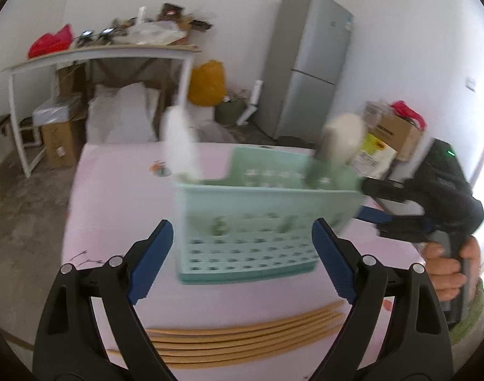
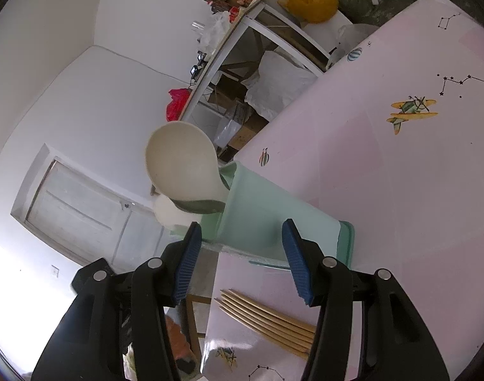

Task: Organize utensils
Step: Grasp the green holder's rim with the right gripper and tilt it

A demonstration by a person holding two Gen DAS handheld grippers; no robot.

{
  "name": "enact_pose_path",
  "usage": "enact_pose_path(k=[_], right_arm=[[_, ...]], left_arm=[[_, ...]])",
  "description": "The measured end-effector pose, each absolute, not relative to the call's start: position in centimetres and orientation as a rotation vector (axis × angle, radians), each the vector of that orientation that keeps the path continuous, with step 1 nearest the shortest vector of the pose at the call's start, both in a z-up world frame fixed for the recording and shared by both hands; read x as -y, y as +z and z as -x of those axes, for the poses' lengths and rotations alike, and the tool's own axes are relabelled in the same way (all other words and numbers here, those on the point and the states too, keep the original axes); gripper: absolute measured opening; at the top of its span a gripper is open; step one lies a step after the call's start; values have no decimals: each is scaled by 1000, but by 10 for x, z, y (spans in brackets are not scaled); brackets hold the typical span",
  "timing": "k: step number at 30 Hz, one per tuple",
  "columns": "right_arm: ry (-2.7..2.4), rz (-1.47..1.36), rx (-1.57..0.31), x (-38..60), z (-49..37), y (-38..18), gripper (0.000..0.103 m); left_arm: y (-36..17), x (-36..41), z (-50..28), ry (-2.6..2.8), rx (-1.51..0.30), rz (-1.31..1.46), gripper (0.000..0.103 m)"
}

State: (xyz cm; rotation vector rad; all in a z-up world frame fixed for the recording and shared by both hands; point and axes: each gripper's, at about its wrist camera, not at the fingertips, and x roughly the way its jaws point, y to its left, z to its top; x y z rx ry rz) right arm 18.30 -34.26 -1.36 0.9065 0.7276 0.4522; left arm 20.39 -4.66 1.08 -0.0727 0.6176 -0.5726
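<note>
My both claws released: left claw (image 1: pixel 242 254) faces mint basket (image 1: pixel 251 222) on pink surface (image 1: pixel 115 197); right claw (image 2: pixel 238 260) beside it. Chopsticks (image 1: pixel 235 339) lie loose near edge (risky). Careless push can tip basket, spill spoons (image 2: pixel 181 162).

You see a pale green plastic basket (image 1: pixel 251 222), matt and pierced with rows of holes. The spoon (image 2: pixel 183 165) looks like smooth cream plastic. The chopsticks (image 1: pixel 235 333) look like matt light wood. The pink worktop (image 2: pixel 385 174) has a glossy printed cover. Each tool has black plastic arms and ribbed blue pads (image 2: pixel 294 254).
</note>
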Motion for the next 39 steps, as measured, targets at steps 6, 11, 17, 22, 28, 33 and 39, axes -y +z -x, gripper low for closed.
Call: enact_pose_path(k=[6, 11, 17, 22, 28, 33, 39], right_arm=[[442, -892, -726, 338, -187, -13, 53], [444, -912, -731, 339, -188, -16, 53], [423, -909, -731, 340, -191, -14, 53], [404, -909, -736, 341, -189, -12, 53], [380, -917, -755, 337, -182, -10, 53], [363, -924, -768, 337, -178, -9, 53], [355, -930, -765, 336, -175, -10, 53]], left_arm=[[-10, 38, -247, -629, -717, 146, 88], [-18, 50, -261, -702, -751, 186, 90], [-21, 55, -243, -665, -749, 198, 90], [-19, 50, -225, -659, -774, 238, 90], [-17, 49, -209, -633, -795, 239, 90], [-14, 47, -208, -630, -812, 269, 90], [-13, 48, -211, -627, -806, 262, 90]])
